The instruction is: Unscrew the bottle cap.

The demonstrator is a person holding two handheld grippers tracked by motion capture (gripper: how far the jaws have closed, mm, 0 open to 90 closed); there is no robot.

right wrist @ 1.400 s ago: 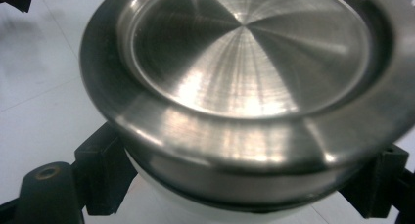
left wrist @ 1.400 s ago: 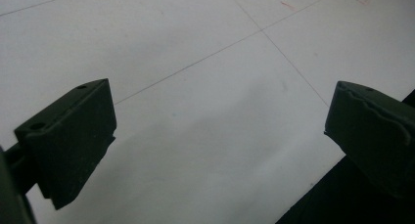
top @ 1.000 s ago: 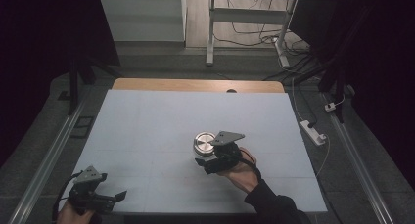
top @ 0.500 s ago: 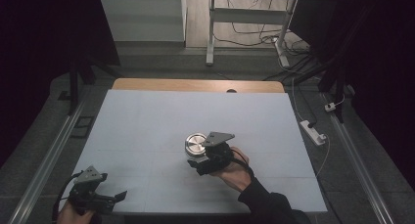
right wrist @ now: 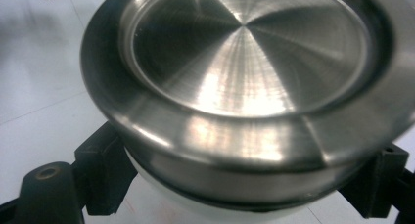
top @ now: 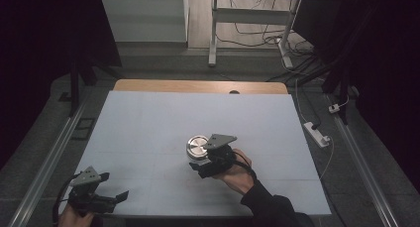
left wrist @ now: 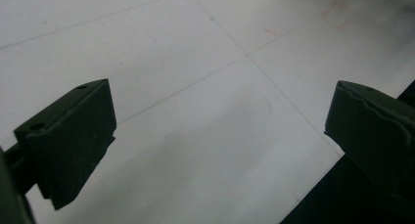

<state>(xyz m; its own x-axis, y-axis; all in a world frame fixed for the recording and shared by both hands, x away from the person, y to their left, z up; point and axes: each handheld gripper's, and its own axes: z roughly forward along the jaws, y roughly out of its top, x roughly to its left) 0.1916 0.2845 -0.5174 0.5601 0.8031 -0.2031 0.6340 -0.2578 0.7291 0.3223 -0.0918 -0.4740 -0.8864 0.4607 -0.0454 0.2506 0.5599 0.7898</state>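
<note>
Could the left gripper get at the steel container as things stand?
Probably yes: bare table surface lies between the left gripper, jaws open at the near left corner, and the steel container. But the right gripper is already shut on it.

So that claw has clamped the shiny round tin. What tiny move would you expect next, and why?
Probably a short lift straight up. The right gripper is shut on the metal-lidded container, its jaws on either side just below the lid, and the container seems to sit on the white table. The left gripper waits open near the front edge, so a handover looks further off.
</note>
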